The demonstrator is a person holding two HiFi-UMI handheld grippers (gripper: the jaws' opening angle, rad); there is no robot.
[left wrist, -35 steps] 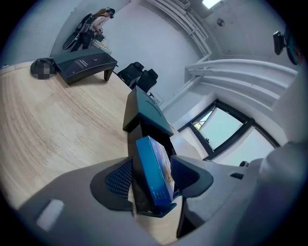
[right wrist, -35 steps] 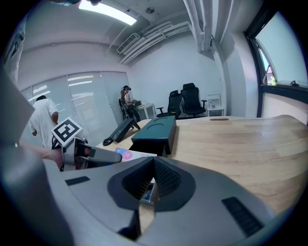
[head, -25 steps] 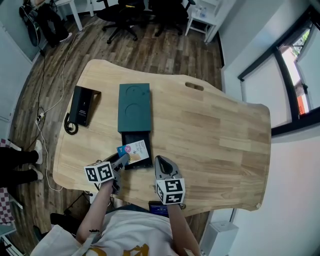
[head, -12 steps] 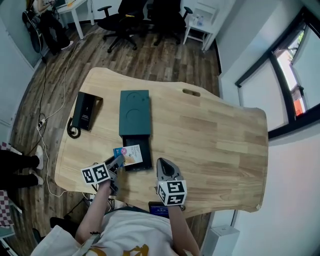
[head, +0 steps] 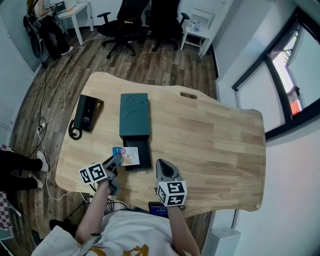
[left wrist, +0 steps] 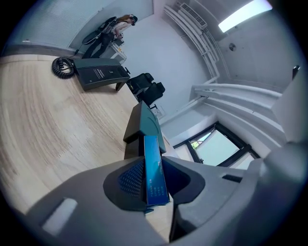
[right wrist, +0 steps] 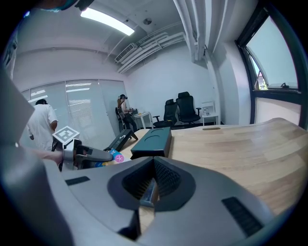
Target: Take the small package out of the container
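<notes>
A dark green container (head: 134, 112) lies on the wooden table (head: 215, 140), its black drawer (head: 141, 153) pulled out toward me. My left gripper (head: 118, 159) holds the small package (head: 128, 155), a flat blue and white pack with a pink spot, just left of the drawer. In the left gripper view the package (left wrist: 155, 175) stands edge-on between the jaws, which have just been closing onto it, with the container (left wrist: 142, 125) behind. My right gripper (head: 162, 166) hovers near the table's front edge, right of the drawer, shut with nothing in it (right wrist: 153, 178).
A black desk phone (head: 86, 114) with a coiled cord sits at the table's left. A slot-shaped cutout (head: 188, 95) is in the far side of the tabletop. Office chairs (head: 135, 15) stand beyond the table. A person in white (right wrist: 41, 125) stands in the background.
The left gripper has drawn the package leftward off the drawer and slightly up. The right gripper has barely shifted.
</notes>
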